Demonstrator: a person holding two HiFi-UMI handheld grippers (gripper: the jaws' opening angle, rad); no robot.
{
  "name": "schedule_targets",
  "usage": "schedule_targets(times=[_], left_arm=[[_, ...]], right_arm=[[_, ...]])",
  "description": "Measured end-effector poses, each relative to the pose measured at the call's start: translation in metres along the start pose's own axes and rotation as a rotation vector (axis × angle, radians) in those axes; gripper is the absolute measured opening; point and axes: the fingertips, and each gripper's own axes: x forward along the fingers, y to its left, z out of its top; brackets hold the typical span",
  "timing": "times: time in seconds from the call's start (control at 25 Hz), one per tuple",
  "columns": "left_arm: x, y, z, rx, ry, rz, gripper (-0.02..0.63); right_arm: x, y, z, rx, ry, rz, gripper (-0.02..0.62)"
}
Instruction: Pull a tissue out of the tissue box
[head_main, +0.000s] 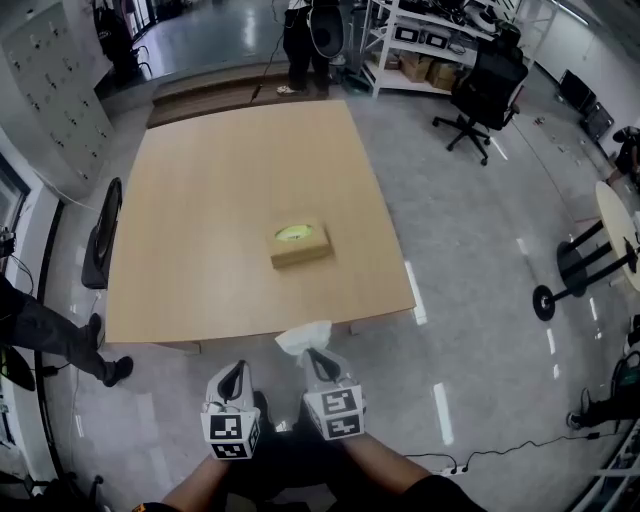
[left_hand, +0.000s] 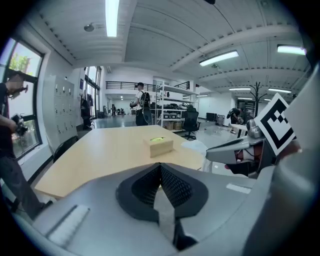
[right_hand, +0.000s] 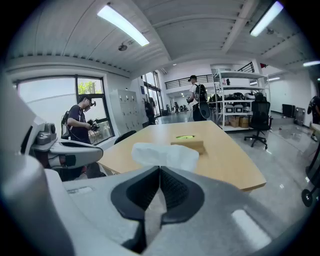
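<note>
There it is: the right gripper (right_hand: 160, 170) has its jaws pinched together on a white tissue (right_hand: 165, 154), which billows just above the tips at the centre of the right gripper view. In the head view the tissue hangs at lower centre, just off the near edge of the wooden table (head_main: 200, 280) and well apart from the tissue box (head_main: 300, 243). The box sits flat mid-table with a green patch on top. The left gripper (left_hand: 160, 167) has its jaws closed right up with nothing between them, and it hangs just beside the right one at the bottom of the head view. A black office chair (head_main: 485, 85) stands upper right, and a person (right_hand: 80, 125) stands by the window.
</note>
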Motion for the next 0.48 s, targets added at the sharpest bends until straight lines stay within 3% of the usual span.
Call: schedule_targets(times=[0.48], left_arm=[[-0.021, 0.005, -0.004, -0.004, -0.038, -0.043, 0.018]], right_arm=[[-0.015, 0.023, -0.008, -0.012, 0.005, -0.042, 0.000]])
